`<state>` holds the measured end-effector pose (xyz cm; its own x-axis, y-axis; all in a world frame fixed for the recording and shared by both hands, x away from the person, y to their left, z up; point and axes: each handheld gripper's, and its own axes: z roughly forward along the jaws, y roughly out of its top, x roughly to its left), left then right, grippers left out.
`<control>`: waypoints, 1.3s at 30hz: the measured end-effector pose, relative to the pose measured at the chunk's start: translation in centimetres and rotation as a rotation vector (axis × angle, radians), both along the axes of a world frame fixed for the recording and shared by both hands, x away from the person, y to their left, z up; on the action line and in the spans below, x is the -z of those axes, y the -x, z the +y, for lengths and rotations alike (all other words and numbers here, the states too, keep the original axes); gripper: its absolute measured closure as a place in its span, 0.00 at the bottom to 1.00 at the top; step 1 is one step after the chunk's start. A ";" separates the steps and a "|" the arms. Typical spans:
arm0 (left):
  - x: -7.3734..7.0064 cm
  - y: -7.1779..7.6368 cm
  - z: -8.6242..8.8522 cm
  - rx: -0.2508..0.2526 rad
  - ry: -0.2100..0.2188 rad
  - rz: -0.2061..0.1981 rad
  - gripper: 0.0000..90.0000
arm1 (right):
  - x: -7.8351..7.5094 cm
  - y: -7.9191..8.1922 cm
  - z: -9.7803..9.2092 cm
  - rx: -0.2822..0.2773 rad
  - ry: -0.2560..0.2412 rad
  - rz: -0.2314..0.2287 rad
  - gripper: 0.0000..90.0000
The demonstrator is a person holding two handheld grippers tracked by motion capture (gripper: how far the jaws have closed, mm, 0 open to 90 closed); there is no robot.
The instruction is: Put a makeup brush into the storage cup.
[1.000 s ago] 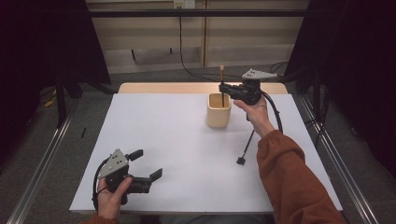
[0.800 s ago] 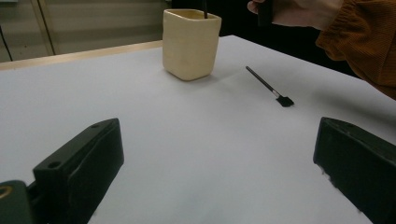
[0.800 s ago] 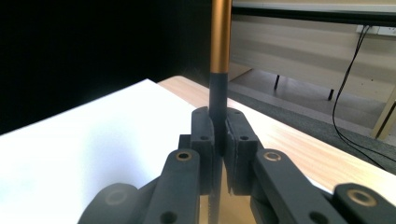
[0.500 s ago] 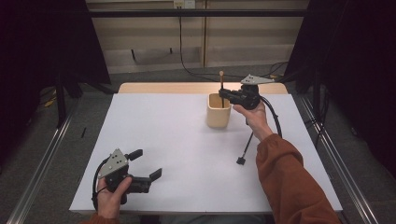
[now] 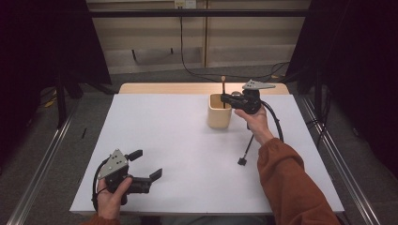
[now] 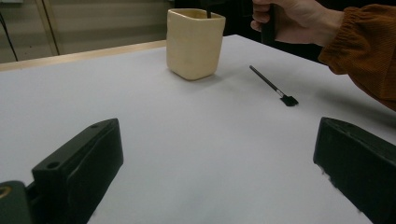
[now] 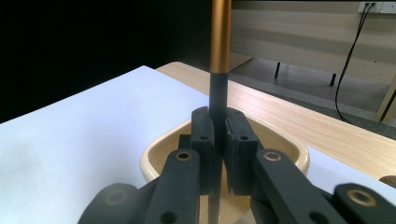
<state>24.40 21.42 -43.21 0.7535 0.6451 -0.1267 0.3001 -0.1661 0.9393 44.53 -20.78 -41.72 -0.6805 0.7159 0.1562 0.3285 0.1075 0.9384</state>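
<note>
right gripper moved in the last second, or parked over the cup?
Yes, slightly. The right gripper, shut on the stick, has dropped a little toward the cup, judged against the cup's rim in the high view.

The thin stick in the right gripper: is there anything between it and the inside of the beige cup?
Nothing visible does. The right gripper is shut on the stick, holding it upright directly over the open mouth of the cup. What lies at the cup's bottom cannot be seen.

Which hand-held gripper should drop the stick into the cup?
Right. The right hand-held gripper is shut on the stick, upright over the cup. The left hand-held gripper sits open, far from it.
</note>
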 end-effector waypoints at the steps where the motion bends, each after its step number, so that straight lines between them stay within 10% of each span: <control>1: 0.0 0.0 0.0 0.000 0.001 0.001 0.02 | 0.1 0.0 0.0 0.000 -0.001 0.002 0.93; 22: 0.0 0.0 0.1 -0.005 -0.001 0.004 0.02 | 1.4 0.2 0.1 -0.010 -0.012 0.034 0.91; 31: 0.1 0.0 0.1 -0.003 0.001 0.003 0.02 | 1.1 0.3 0.2 -0.006 -0.026 0.014 0.39; 39: 0.1 -0.1 0.2 -0.003 -0.002 0.000 0.02 | 1.0 0.3 0.3 0.022 -0.035 0.008 0.15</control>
<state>24.50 21.61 -43.27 0.7514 0.6478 -0.1257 0.3009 -0.1668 0.9390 44.27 -20.51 -42.75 -0.6634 0.7246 0.1866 0.3381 0.0679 0.9386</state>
